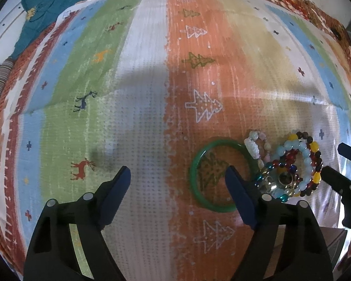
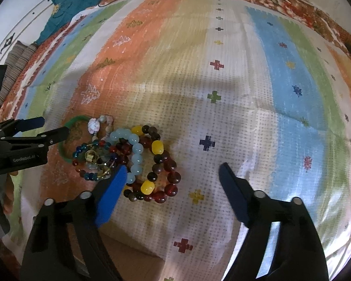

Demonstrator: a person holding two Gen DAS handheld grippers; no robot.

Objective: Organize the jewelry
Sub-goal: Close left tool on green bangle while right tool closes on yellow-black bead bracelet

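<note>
Green bangle [image 1: 213,175] rigid, slick: grip rim. Beaded bracelets [image 2: 149,164] floppy. Left gripper [image 1: 177,182], right gripper [image 2: 173,175] gape wide, empty.

Striped patterned blanket [image 1: 147,121] bearing green bangle [image 1: 194,180], heaped bead bracelets [image 2: 149,164], teal cloth [image 1: 51,4].

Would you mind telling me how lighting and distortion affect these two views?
Left wrist view: fisheye bends the rug's stripes; shadow band crosses them above the green bangle. Right wrist view: same bending, soft shadows near the beaded bracelets, edges blurred.
</note>
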